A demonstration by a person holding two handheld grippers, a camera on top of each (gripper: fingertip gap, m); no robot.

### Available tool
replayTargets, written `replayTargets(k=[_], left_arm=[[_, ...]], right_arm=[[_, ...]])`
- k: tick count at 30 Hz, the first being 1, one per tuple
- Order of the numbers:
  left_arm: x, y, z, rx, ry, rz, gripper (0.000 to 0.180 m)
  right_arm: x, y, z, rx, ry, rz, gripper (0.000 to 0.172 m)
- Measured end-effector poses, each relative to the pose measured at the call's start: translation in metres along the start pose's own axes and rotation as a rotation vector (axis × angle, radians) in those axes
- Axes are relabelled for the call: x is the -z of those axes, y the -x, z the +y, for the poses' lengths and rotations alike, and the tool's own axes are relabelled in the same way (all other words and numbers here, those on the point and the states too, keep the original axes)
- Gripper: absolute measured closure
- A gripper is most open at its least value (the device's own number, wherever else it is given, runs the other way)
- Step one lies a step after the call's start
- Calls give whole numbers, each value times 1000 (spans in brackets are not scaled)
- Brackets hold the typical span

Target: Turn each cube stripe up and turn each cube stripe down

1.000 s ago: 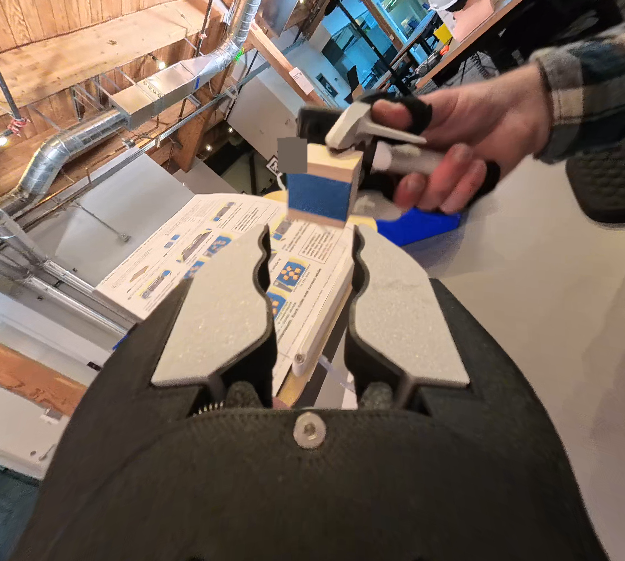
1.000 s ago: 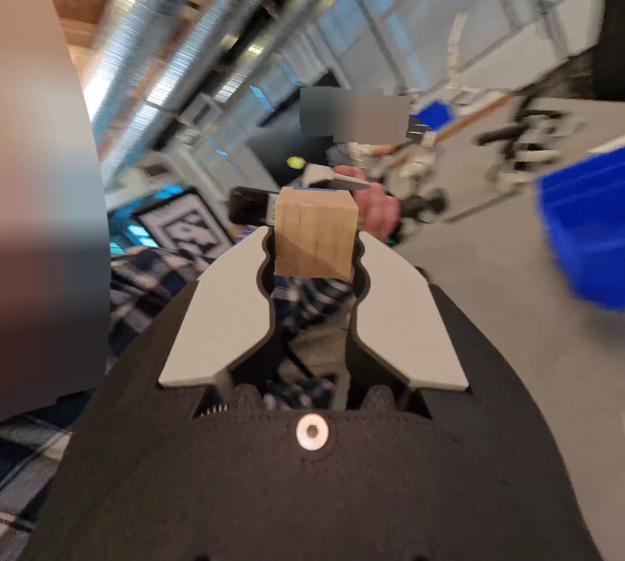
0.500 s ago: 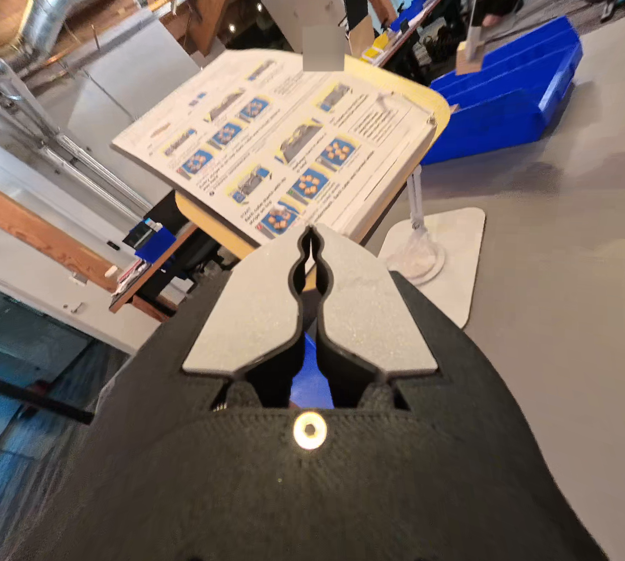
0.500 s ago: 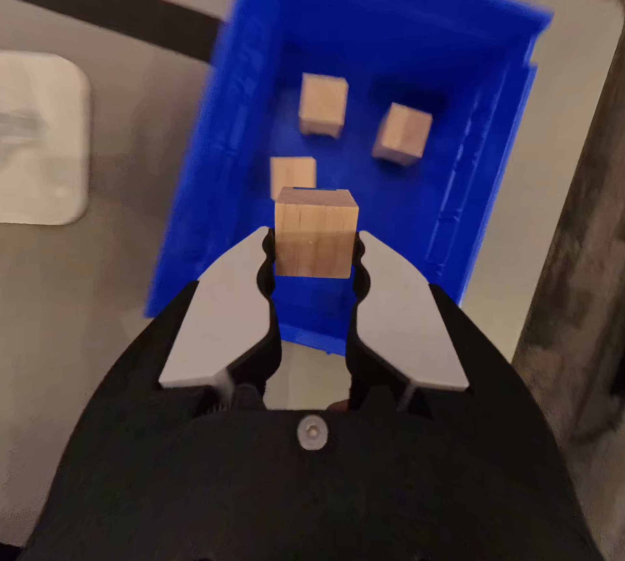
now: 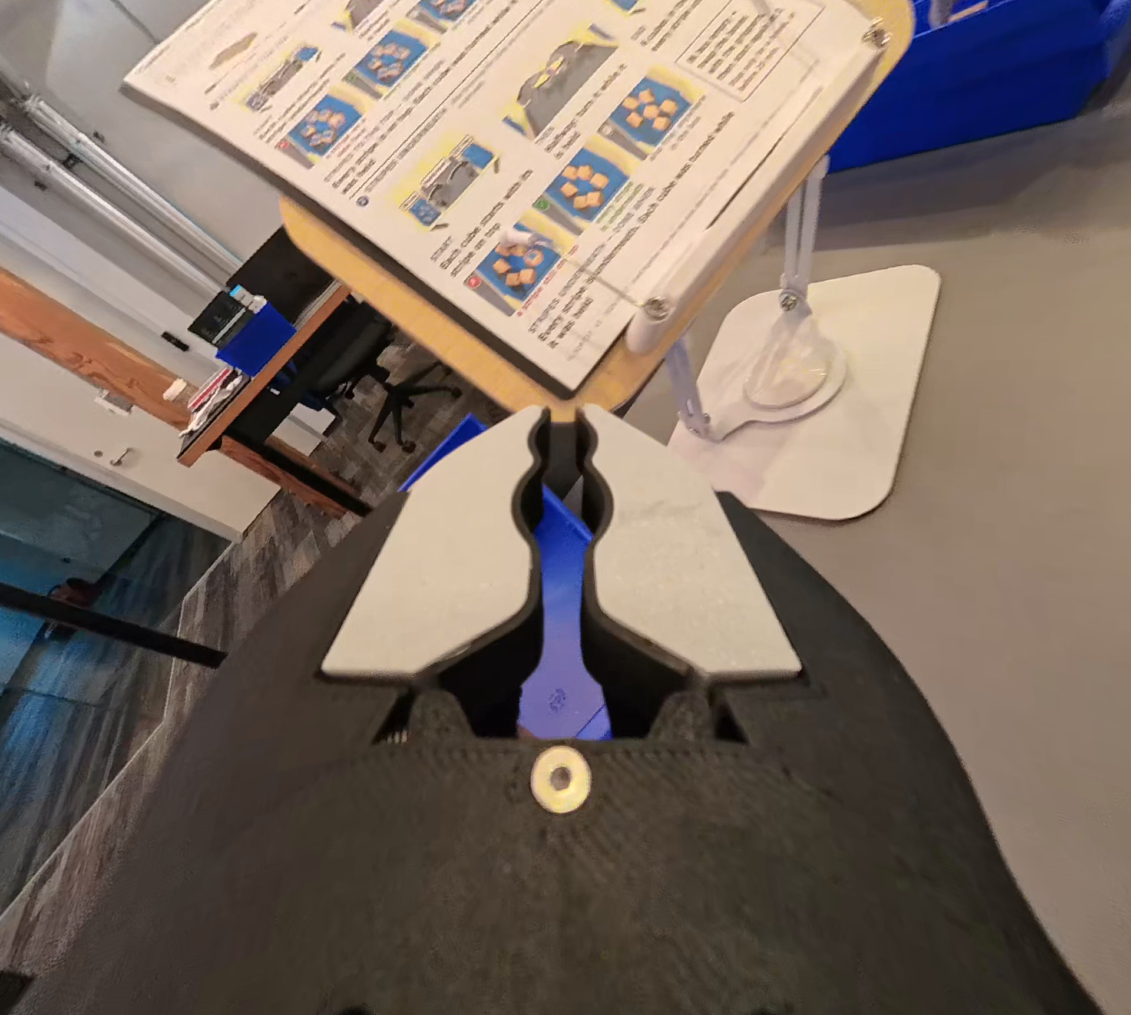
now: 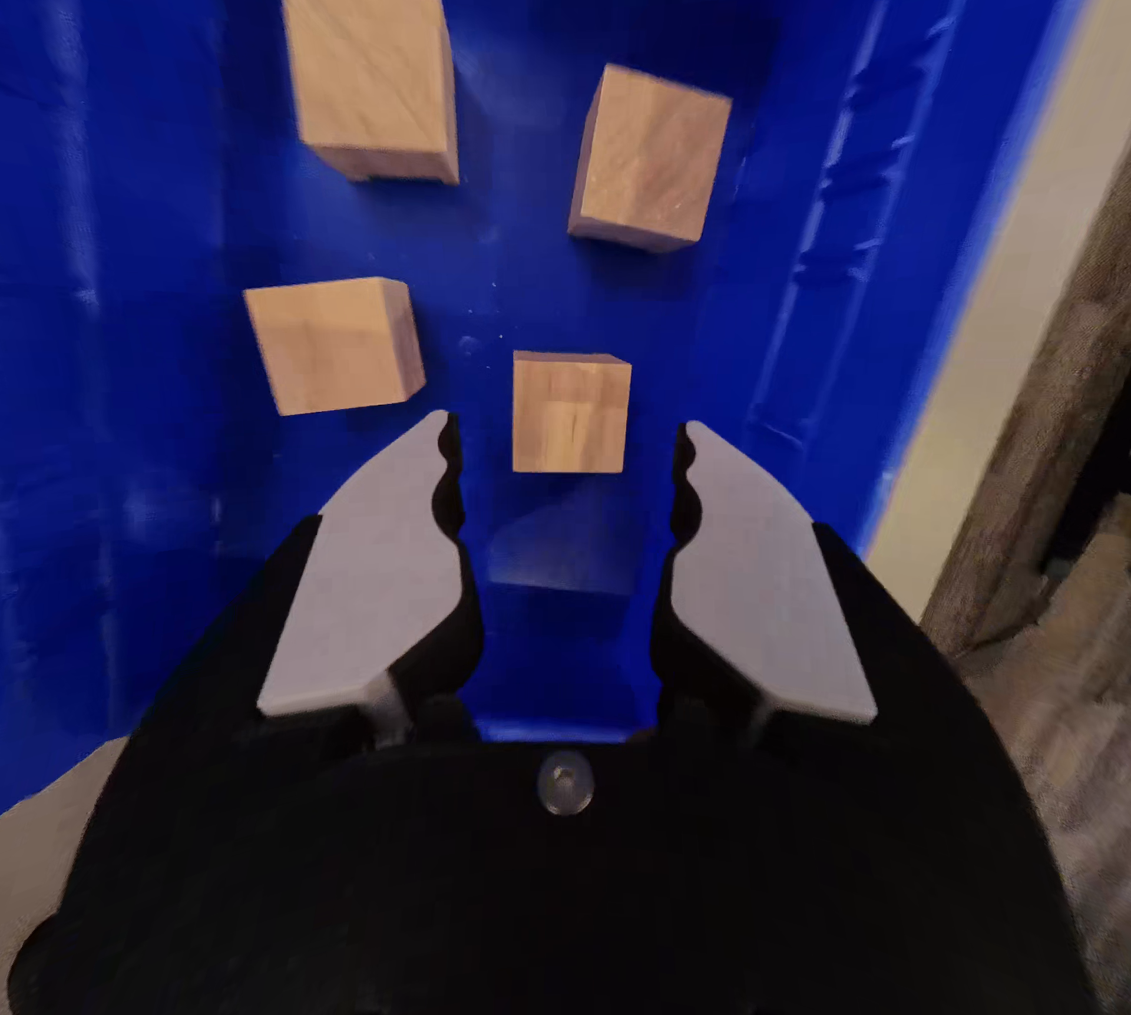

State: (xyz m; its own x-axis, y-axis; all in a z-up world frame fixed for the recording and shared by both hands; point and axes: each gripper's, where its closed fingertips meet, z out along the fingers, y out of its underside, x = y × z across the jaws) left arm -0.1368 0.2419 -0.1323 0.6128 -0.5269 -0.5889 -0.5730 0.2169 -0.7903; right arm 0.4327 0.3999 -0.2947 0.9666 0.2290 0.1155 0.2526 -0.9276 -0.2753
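In the right wrist view, several plain wooden cubes lie on the floor of a blue bin (image 6: 153, 190), with no stripe showing on any of them. My right gripper (image 6: 566, 422) is open low over the bin. One cube (image 6: 569, 413) rests on the floor between its fingertips (image 6: 422, 453), with a clear gap on each side. Other cubes lie at the far left (image 6: 367, 67), the far right (image 6: 649, 159) and the near left (image 6: 330, 343). My left gripper (image 5: 562, 422) is away from the bin, its tips a narrow slit apart with nothing between them. The bin (image 5: 979, 67) shows at the upper right of the left wrist view.
A tilted board with an illustrated instruction sheet (image 5: 520, 98) stands on a white base (image 5: 857, 404) on the grey table, just ahead of my left gripper. A blue plastic part (image 5: 560, 618) shows below its fingers. The table edge and floor (image 6: 1040, 435) run right of the bin.
My right gripper came down into the bin and opened, and the cube it held now rests on the bin floor. My left gripper shut on nothing, then parted slightly and drew nearer the board.
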Motion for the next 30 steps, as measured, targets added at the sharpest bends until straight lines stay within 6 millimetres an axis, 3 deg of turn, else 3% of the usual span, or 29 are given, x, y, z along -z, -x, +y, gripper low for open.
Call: replayTargets(k=[5,11,17,21,26,30], left_arm=[[-20,44,33,46,72,-47,147],[-76,83,102,-23,261,24,135],[-134,91,166,-47,396,224,127],[-163,80,206,-87,475,360,119],[-193,74,227,-162,532,435,113],[-206,66,243,-187,588,515,113]], right_arm=[[62,22,-12,83,-197,24,110],[105,65,-7,188,-332,-5,117],[118,102,-1,238,-388,-53,118],[122,122,0,272,-417,-104,119],[119,129,3,299,-405,-114,119],[117,131,5,303,-405,-126,120]])
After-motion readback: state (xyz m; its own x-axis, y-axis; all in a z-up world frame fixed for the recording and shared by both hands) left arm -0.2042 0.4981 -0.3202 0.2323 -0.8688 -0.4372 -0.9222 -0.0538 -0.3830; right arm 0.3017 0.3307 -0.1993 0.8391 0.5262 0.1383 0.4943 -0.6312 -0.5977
